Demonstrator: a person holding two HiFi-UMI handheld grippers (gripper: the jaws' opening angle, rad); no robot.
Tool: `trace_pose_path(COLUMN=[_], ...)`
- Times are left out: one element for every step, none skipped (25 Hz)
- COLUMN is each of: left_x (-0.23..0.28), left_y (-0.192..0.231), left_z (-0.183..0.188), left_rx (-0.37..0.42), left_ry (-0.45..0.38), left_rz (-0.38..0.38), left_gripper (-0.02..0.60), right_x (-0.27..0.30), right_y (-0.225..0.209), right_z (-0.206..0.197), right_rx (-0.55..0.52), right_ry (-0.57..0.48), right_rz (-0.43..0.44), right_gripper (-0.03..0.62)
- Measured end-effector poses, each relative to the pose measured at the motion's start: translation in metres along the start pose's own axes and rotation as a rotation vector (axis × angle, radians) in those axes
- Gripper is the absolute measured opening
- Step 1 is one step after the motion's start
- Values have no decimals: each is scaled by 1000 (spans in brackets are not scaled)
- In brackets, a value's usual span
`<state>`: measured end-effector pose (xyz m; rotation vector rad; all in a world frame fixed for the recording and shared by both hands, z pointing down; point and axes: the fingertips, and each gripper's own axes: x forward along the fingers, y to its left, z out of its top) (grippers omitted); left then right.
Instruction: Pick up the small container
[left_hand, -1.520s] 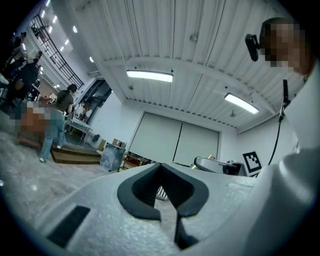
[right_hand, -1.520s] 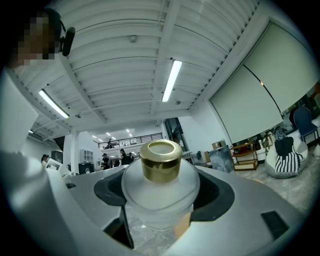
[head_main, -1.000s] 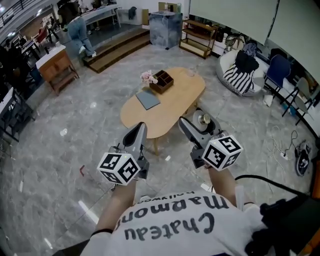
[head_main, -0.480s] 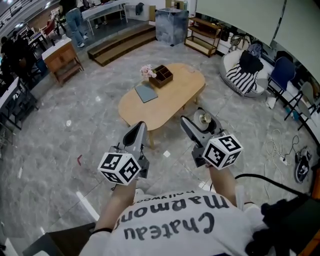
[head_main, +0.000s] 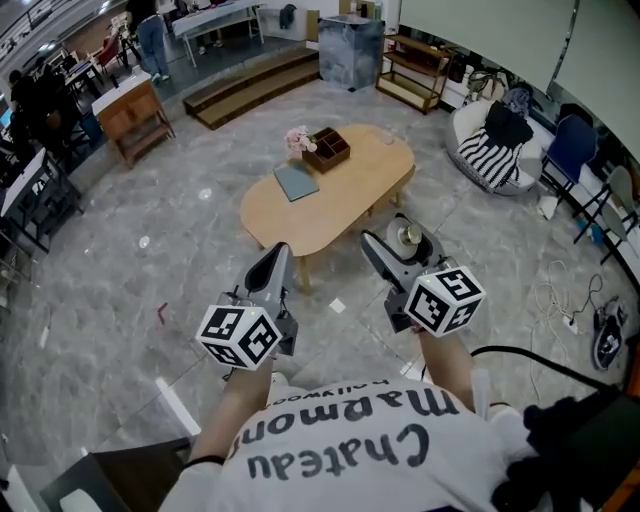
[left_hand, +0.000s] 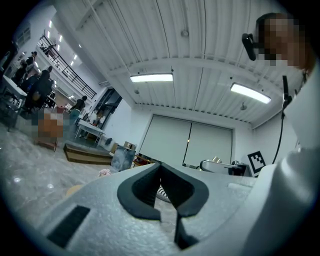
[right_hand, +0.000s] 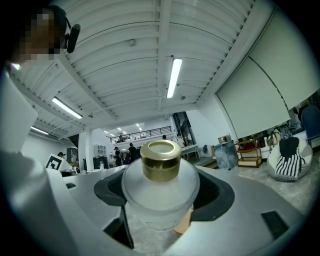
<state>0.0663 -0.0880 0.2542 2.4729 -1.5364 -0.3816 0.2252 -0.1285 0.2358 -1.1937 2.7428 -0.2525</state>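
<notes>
Between right tongs (right_hand: 159, 212), small container (right_hand: 160, 182), base hidden

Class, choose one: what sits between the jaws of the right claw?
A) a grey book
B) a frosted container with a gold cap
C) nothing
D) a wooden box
B: the right gripper view shows the right claw closed on a gold-capped frosted container.
</notes>
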Motion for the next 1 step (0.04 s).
trace_pose_path(left_x=[0], left_y=[0], left_z=[0], left_rx=[0], left_ry=[0], left_rz=[2], left_gripper=[15], right_x=[-1], right_y=[0], right_z=[0], right_rx=[-2], right_ry=[1], right_rz=[1], right_gripper=[335])
